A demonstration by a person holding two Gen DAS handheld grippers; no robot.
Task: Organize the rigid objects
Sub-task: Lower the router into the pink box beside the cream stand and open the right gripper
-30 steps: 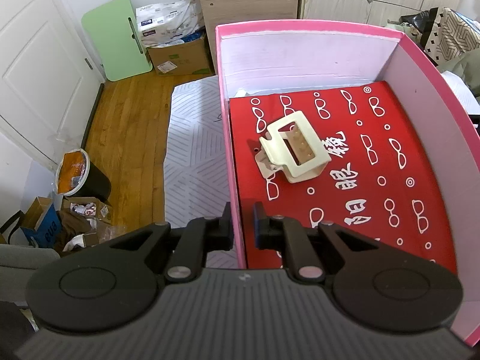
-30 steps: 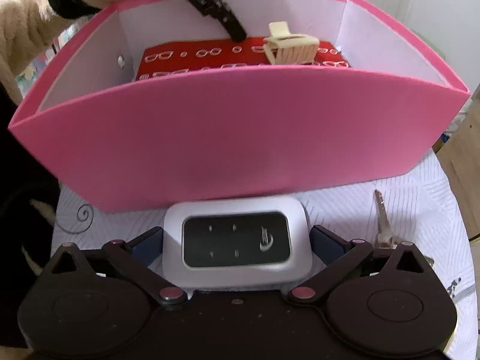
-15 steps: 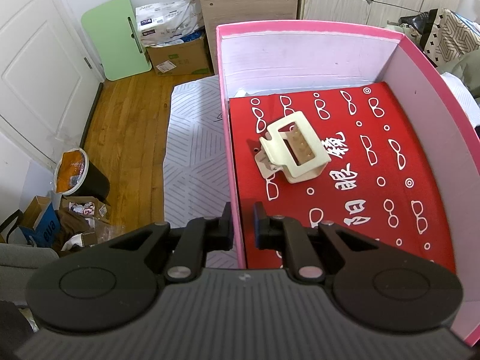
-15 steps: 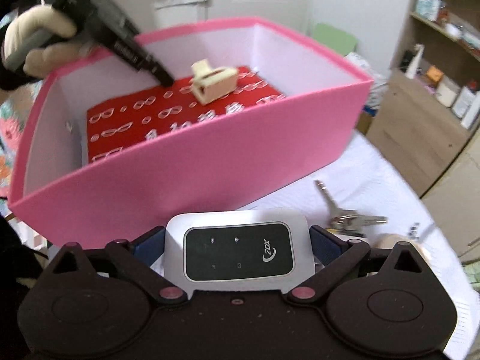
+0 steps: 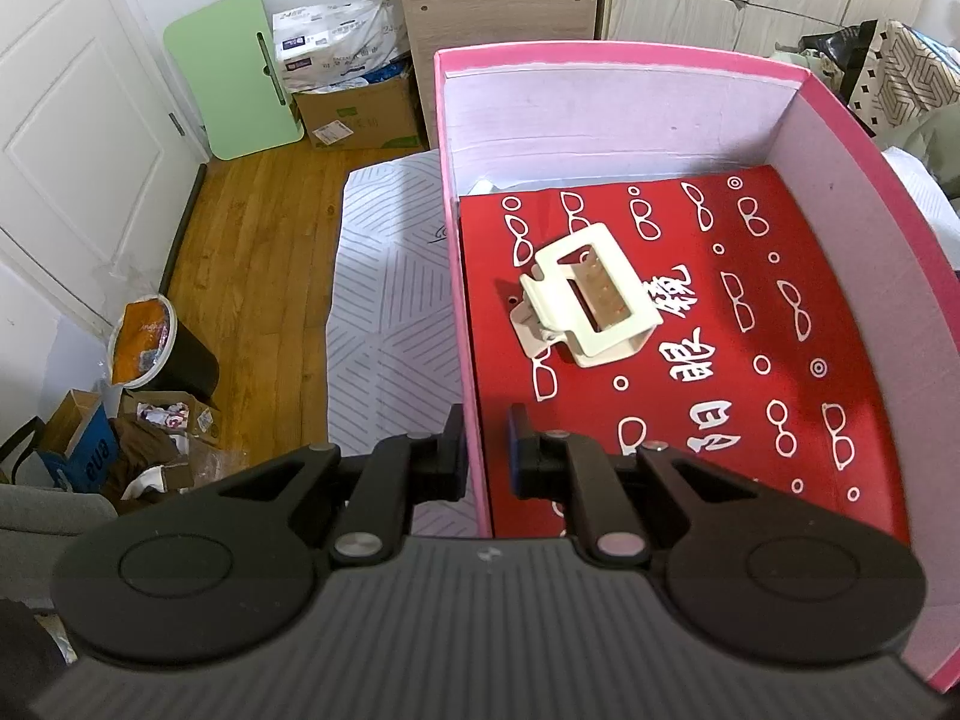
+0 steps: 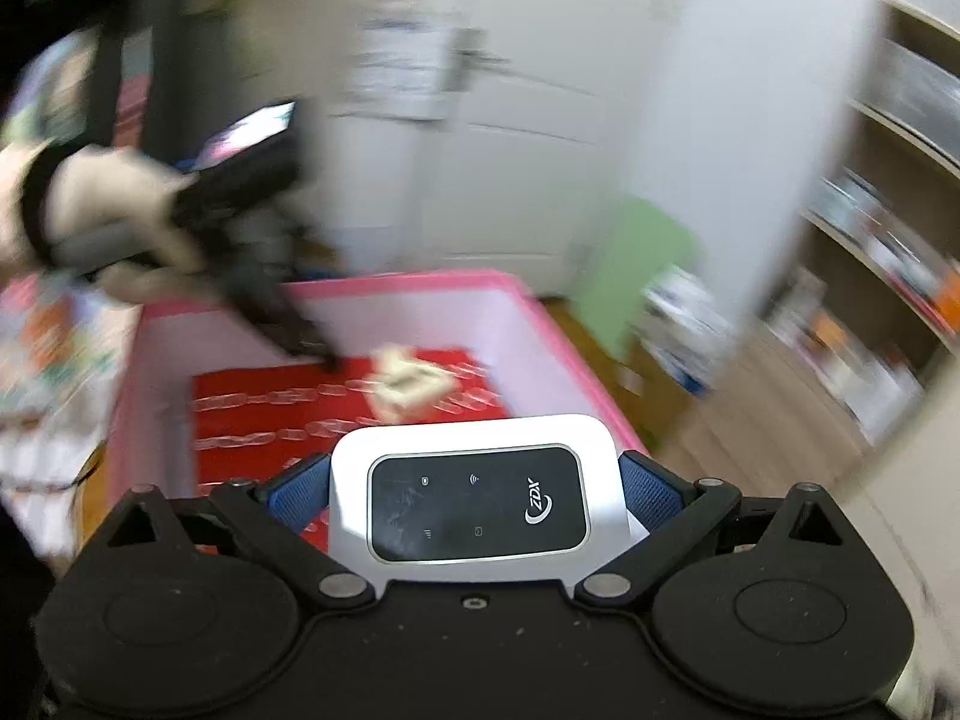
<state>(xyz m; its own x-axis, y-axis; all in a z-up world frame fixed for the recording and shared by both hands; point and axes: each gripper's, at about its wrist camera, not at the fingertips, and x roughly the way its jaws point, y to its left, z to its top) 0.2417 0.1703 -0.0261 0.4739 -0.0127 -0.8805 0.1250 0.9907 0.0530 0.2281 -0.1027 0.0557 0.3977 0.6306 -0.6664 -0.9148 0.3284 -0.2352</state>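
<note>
with the pink box [image 5: 456,324] wall pinched by the left gripper [image 5: 485,450] and the white device [image 6: 477,495] clamped in the right gripper [image 6: 477,498] seemingly above the box, though blurred, the device could be dropped onto the cream clip [image 5: 585,303] if released early.

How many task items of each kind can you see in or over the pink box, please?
Hair clip: 1, lying on the red cloth in the box
Wi-Fi router: 1, held in the right gripper over the box
Total: 2
</note>
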